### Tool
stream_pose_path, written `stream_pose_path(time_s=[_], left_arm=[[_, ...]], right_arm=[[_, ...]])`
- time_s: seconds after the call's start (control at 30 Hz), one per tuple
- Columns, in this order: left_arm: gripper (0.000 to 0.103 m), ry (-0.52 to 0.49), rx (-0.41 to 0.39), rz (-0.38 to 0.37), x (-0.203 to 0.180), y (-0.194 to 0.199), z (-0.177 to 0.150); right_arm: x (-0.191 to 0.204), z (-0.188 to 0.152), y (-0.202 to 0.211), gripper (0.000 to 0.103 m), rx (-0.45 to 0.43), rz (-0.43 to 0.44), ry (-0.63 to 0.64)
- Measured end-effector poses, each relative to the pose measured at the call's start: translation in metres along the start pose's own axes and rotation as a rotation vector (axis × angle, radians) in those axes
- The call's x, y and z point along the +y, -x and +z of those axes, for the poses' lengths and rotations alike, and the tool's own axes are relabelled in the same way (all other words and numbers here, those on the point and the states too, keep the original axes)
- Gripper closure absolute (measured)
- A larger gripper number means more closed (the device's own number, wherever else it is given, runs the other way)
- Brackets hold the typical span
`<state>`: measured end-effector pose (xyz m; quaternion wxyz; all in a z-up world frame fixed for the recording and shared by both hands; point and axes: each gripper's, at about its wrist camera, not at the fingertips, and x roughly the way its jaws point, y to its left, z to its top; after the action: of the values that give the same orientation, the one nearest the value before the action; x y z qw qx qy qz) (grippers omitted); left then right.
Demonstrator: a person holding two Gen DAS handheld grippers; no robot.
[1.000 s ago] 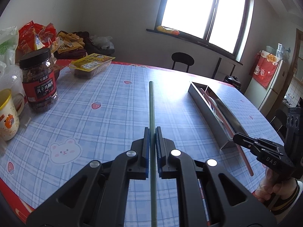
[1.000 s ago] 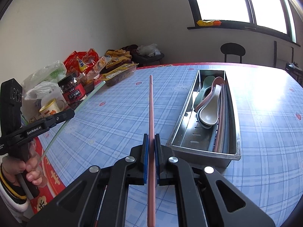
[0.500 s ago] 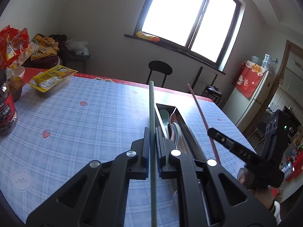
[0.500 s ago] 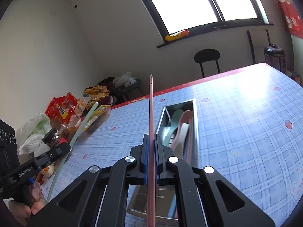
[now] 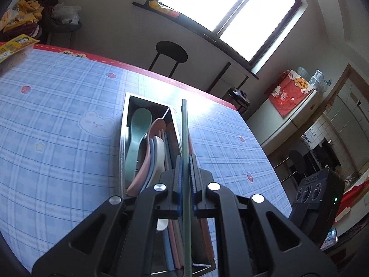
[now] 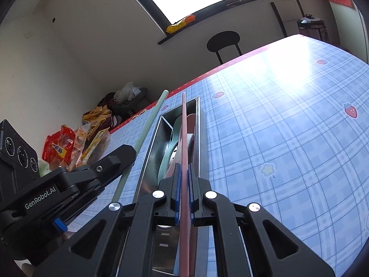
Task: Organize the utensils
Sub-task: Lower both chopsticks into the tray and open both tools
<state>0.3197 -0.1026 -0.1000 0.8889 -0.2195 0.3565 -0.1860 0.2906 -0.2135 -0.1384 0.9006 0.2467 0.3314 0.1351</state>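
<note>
Right now your left gripper (image 5: 184, 161) has its jaws clamped on a slim pale-green chopstick (image 5: 184, 133), and your right gripper (image 6: 183, 170) pinches a thin dusty-pink chopstick (image 6: 184, 127). Both sticks point forward over the long steel tray (image 5: 123, 138), which holds green, pink and cream spoons on the blue-checked worktop (image 5: 57, 138).

Stood behind the plaid tablecloth (image 5: 57, 120): a black round stool (image 5: 171, 52), a bright window (image 5: 221, 7), red cloth on a fridge (image 5: 289, 92). Lay piled at far left: snack bags (image 6: 69, 145).
</note>
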Motion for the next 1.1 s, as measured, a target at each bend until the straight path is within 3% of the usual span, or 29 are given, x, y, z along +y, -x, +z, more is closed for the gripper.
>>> stream_pose_path(time_s=[0.8,0.83,0.9,0.93,0.97,1.03,1.1], left_arm=[[0.092,0.096,0.078,0.035,0.026,-0.032,-0.004],[0.089,0.096,0.084,0.036,0.025,-0.034,-0.003],[0.07,0.104,0.082,0.027,0.026,-0.034,-0.002],[0.067,0.109,0.076,0.023,0.029,-0.032,-0.001],[0.063,0.108,0.066,0.021,0.029,-0.029,0.001],[0.054,0.096,0.034,0.031,0.03,-0.019,0.005],[0.042,0.078,-0.012,0.056,0.029,-0.005,0.009]], right_arm=[[0.006,-0.006,-0.011,0.096,0.023,-0.012,0.003],[0.006,-0.006,-0.01,0.095,0.021,-0.012,0.002],[0.006,-0.005,-0.009,0.094,0.011,-0.012,0.001],[0.006,-0.005,-0.006,0.094,0.005,-0.011,0.002],[0.006,-0.004,-0.004,0.09,-0.005,-0.01,0.002],[0.009,-0.002,0.002,0.072,-0.035,-0.025,0.017],[0.012,0.0,0.01,0.047,-0.082,-0.057,0.049]])
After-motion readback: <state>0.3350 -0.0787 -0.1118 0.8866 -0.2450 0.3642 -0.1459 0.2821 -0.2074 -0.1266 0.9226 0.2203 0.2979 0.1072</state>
